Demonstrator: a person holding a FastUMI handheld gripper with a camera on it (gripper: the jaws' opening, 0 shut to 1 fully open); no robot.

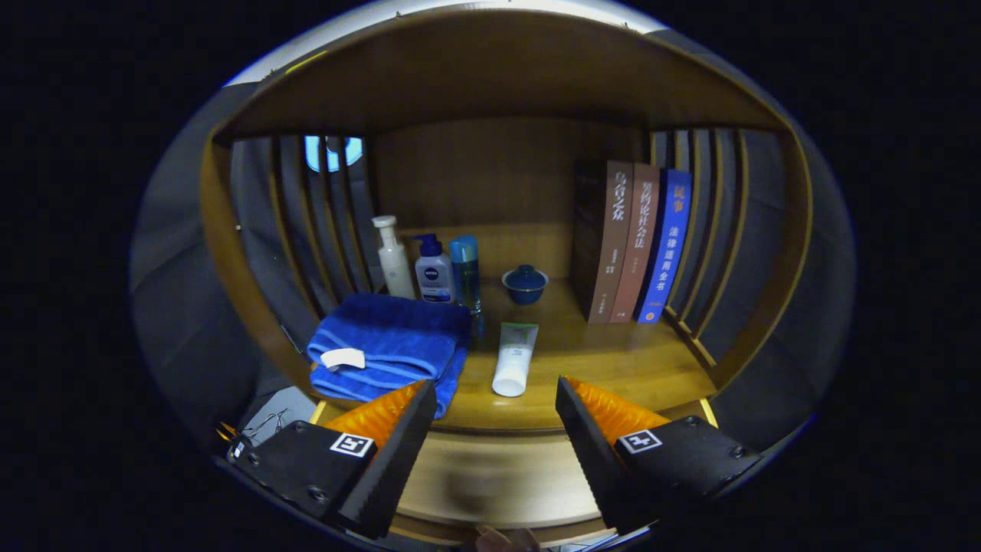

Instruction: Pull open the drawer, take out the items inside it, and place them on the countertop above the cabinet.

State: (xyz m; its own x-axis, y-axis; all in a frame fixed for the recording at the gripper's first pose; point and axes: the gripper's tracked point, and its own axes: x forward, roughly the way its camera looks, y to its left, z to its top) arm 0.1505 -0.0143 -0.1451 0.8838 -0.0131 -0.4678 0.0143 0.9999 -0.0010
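Gripper hovering at the front edge of the countertop, jaws wide apart, nothing between them but bare wood. Just beyond the fingers, near the front edge: a white squeeze tube lying flat, cap toward the gripper, label too small to make out. Touching distance to its side, a folded blue towel at the front corner, a pale tag on it, one fold hanging slightly over the edge and just ahead of one finger. Behind the towel, along the slatted side wall: a white pump bottle, a smaller white bottle with a dark blue pump and a round blue logo, lettering not clear enough to vouch for, then a slim blue bottle. Near the back, mid-counter: a small blue lidded bowl. Toward the far back corner, three upright books packed together, spines printed with Chinese characters. Open wood between tube and books. Below the front edge, a drawer front between the fingers, blurred; whether shut or ajar, cannot tell.
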